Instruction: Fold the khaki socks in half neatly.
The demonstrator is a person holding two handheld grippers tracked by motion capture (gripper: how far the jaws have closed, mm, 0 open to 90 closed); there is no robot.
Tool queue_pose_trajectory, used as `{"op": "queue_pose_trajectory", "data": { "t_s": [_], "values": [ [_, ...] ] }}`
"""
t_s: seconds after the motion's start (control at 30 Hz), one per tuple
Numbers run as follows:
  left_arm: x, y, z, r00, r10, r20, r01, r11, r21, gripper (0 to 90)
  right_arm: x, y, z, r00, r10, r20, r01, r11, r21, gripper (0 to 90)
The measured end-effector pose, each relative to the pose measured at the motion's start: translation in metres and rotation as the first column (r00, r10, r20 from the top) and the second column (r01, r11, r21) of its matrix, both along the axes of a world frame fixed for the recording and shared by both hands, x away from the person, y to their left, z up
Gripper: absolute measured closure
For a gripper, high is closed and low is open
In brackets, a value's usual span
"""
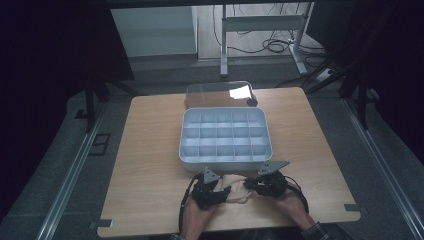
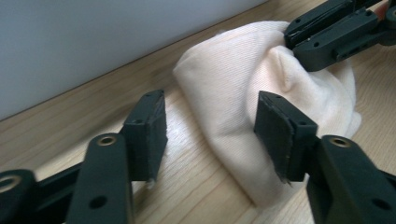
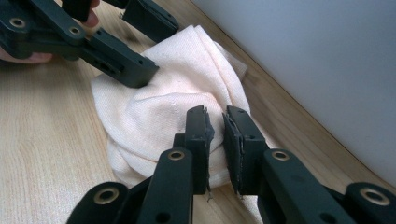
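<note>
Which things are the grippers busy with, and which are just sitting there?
Busy with:
- cloth
- left hand-held gripper, open beside the cloth
- right hand-held gripper, pinching a fold of the cloth

Just sitting there:
- divided tray
- clear lid behind the tray

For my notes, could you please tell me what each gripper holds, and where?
The right gripper pinches a fold of the cream cloth near its edge; the left gripper, jaws open, holds nothing.
</note>
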State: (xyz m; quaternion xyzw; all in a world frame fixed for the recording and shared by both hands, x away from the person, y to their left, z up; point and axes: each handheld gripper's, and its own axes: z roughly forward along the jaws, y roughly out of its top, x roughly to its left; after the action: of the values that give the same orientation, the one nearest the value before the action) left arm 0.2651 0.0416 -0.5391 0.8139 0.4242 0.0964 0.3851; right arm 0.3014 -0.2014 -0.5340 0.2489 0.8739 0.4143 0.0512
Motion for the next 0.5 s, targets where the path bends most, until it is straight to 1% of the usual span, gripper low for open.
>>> {"op": "queue_pose_trajectory", "data": {
  "t_s": [0.03,0.07,0.13,0.23,0.3,0.33,0.43,0.5],
  "values": [
    [0.0003,-0.0013,0.0003,1.0,-0.004,-0.003,0.004,1.0,0.0,46.3,0.0,-0.0002,-0.0001,1.0,0.0,0.0,0.0,1.0,0.001,79.2],
    [0.0006,-0.002,0.0002,0.9999,-0.013,-0.006,0.013,0.9999,-0.008,49.6,0.0001,-0.0004,-0.0003,1.0,0.001,0.0,-0.001,1.0,0.002,79.1],
    [0.0005,-0.0027,0.0006,0.9995,-0.021,-0.024,0.021,0.9995,-0.024,57.5,0.0002,-0.0008,-0.0006,1.0,0.003,0.003,-0.003,1.0,0.003,79.1],
    [0.0036,0.001,0.0002,0.9966,-0.035,-0.074,0.03,0.9968,-0.074,68.4,0.0001,-0.0011,-0.0009,1.0,0.003,0.003,-0.003,1.0,0.006,79.1],
    [0.0059,0.0043,-0.0017,0.9935,-0.048,-0.104,0.036,0.9923,-0.118,76.6,-0.0007,-0.0006,-0.0005,1.0,0.003,0.009,-0.003,1.0,0.002,79.1],
    [0.0062,0.0052,-0.0017,0.993,-0.049,-0.108,0.035,0.9916,-0.125,78.9,-0.0013,-0.0001,-0.0002,0.9999,0.003,0.015,-0.003,1.0,-0.002,79.1],
    [0.0051,0.0039,0.0007,0.9947,-0.042,-0.094,0.032,0.9931,-0.113,82.1,-0.0024,0.0009,0.0015,0.9998,0.002,0.02,-0.002,0.9999,-0.012,80.0],
    [0.0046,0.0025,0.0019,0.9948,-0.043,-0.093,0.033,0.9939,-0.105,82.6,-0.0031,0.0005,0.0046,0.9997,0.004,0.026,-0.003,0.9999,-0.015,84.3]
  ]
}}
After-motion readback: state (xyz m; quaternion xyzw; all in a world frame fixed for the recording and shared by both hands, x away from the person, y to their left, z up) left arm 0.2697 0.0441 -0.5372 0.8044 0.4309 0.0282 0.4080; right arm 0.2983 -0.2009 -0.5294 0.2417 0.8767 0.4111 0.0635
